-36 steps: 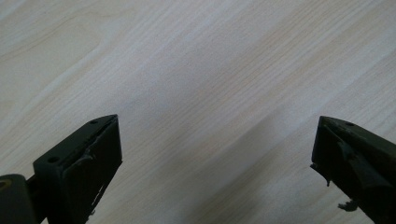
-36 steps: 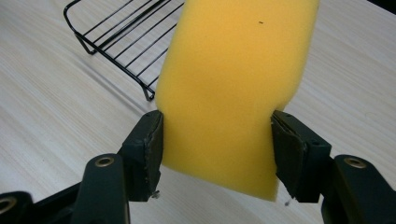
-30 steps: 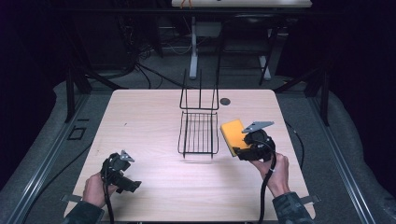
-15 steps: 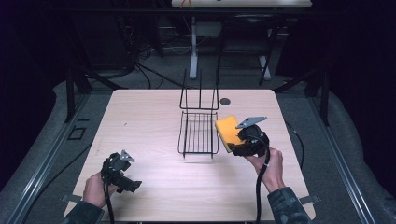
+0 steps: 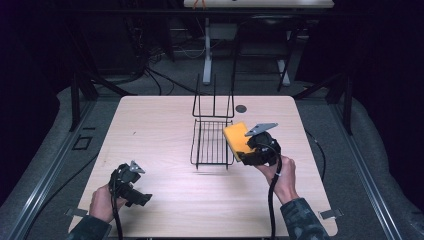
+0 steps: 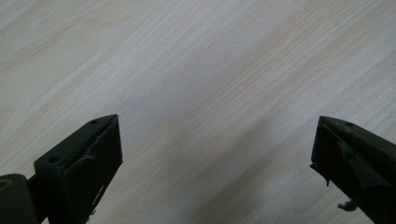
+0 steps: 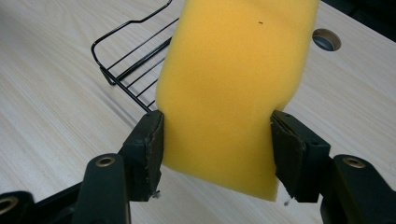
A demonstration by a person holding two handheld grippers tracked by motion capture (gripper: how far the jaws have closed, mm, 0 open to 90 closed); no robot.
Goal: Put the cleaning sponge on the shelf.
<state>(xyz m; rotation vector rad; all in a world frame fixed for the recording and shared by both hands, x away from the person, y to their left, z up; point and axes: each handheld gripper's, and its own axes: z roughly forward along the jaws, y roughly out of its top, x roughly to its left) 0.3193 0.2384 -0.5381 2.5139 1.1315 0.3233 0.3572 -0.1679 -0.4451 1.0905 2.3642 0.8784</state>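
At the centre right of the high view, the right gripper (image 5: 248, 149) carries a yellow sponge (image 5: 237, 139) against the right edge of the black wire basket (image 5: 210, 145), which stands in the middle of the desk (image 5: 150, 120). Its jaws are clenched on the sponge: in the right gripper view the two black pads squeeze the foam (image 7: 229, 88) from both sides, pinching it in slightly near its lower end, with the rest of the slab rising toward the top of the frame. Behind it, at the upper left of that view, the basket's rim and floor wires (image 7: 135, 60) show, and a round cable hole (image 7: 326, 39) sits in the desk at the upper right.

The pick-up appears done. What seems left is to bring the sponge over the rim, lower it into the tray and let go; from above the sponge overlaps the basket's right side, so it looks close to that point but not yet inside.

The right hand (image 5: 282, 175) reaches up from the lower right of the high view, forearm angled toward the basket, gripper pointing up and left. At the lower left, the left hand (image 5: 102, 202) rests near the desk's front edge with the left gripper (image 5: 134, 192), well apart from the basket. In the left gripper view its jaws stand wide and released over bare wood.
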